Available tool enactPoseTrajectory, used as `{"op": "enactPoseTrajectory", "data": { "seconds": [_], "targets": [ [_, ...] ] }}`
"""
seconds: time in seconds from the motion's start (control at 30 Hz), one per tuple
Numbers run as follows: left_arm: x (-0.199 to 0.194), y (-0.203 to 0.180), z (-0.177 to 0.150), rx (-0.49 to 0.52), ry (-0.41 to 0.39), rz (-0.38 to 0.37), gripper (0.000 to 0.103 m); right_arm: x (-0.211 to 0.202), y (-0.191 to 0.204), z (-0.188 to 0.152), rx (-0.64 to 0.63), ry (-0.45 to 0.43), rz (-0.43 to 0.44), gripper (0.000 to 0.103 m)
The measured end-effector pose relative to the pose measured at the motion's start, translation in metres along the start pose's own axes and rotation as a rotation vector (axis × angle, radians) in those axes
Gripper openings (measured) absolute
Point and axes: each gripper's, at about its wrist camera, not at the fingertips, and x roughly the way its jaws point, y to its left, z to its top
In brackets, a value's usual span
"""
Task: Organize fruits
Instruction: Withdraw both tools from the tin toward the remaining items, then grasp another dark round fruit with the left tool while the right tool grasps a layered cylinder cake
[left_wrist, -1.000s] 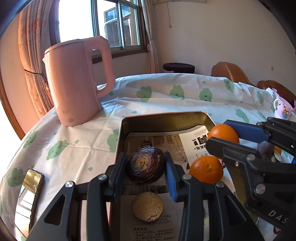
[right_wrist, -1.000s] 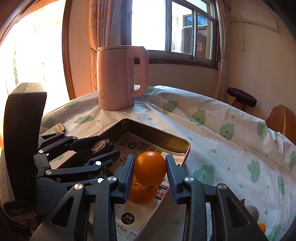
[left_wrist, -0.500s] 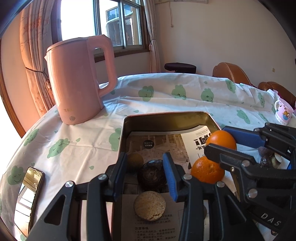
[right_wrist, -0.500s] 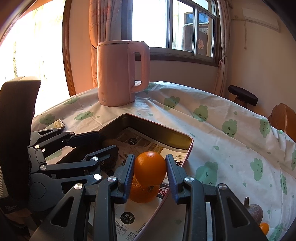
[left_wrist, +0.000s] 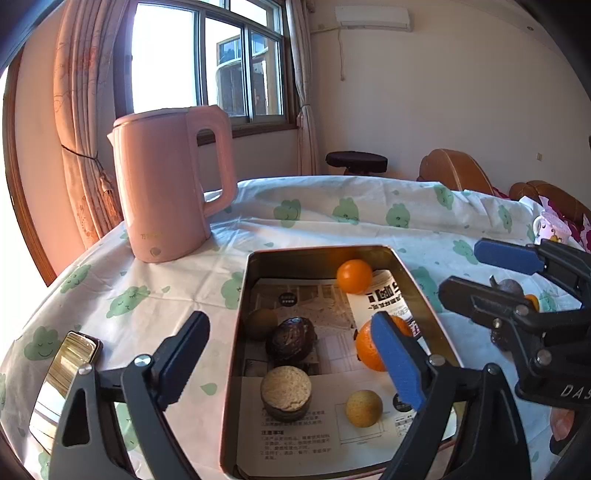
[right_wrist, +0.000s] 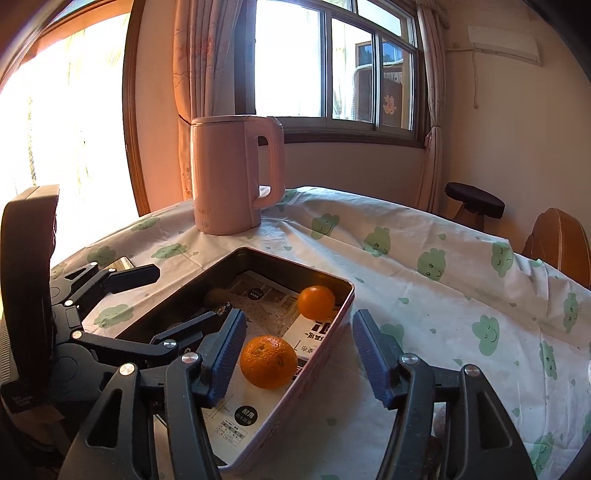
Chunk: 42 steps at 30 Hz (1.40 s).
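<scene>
Fruits lie loose in the metal tray, and both your grippers are opening with nothing between the pads.

The dark fruit rests on the tray's paper lining, ahead of and below your left gripper. The small orange sits near the far wall and the large orange lower down, just ahead of your right gripper. More fruit, I think, waits on the tablecloth to the right, nearer your right hand.
</scene>
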Motion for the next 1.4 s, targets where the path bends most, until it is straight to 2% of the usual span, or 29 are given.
{"op": "enactPoseTrajectory", "data": {
  "seconds": [0.13, 0.3, 0.43, 0.63, 0.7, 0.77, 0.83, 1.0, 1.1, 1.17, 1.27, 1.4],
  "targets": [
    [-0.011, -0.013, 0.002, -0.005, -0.022, -0.034, 0.091, -0.029, -0.021, -0.013, -0.003, -0.003, -0.078, 0.065],
    [-0.014, -0.042, 0.000, 0.014, -0.025, -0.071, 0.091, -0.058, -0.063, -0.040, 0.057, 0.037, -0.192, 0.066],
    [-0.013, -0.069, -0.003, 0.046, -0.016, -0.101, 0.091, -0.066, -0.085, -0.059, 0.092, 0.083, -0.229, 0.066],
    [-0.007, -0.098, -0.005, 0.088, 0.000, -0.110, 0.091, -0.061, -0.094, -0.068, 0.094, 0.135, -0.211, 0.065],
    [-0.004, -0.101, -0.005, 0.093, 0.009, -0.107, 0.091, -0.057, -0.092, -0.070, 0.085, 0.153, -0.194, 0.062],
    [-0.002, -0.102, -0.005, 0.094, 0.013, -0.107, 0.091, -0.051, -0.090, -0.071, 0.076, 0.172, -0.181, 0.051],
    [-0.001, -0.102, -0.005, 0.096, 0.016, -0.103, 0.091, -0.046, -0.090, -0.072, 0.073, 0.189, -0.162, 0.045],
    [0.001, -0.102, -0.006, 0.094, 0.018, -0.109, 0.091, -0.034, -0.094, -0.077, 0.097, 0.236, -0.150, 0.044],
    [0.001, -0.103, -0.007, 0.095, 0.018, -0.116, 0.091, -0.032, -0.095, -0.076, 0.102, 0.240, -0.139, 0.041],
    [0.000, -0.104, -0.007, 0.094, 0.018, -0.123, 0.091, -0.031, -0.095, -0.076, 0.103, 0.241, -0.138, 0.034],
    [-0.002, -0.108, -0.007, 0.104, 0.016, -0.131, 0.091, -0.033, -0.095, -0.076, 0.105, 0.233, -0.141, 0.034],
    [-0.004, -0.118, -0.006, 0.133, 0.012, -0.143, 0.091, -0.050, -0.095, -0.076, 0.113, 0.169, -0.173, 0.034]
  ]
}}
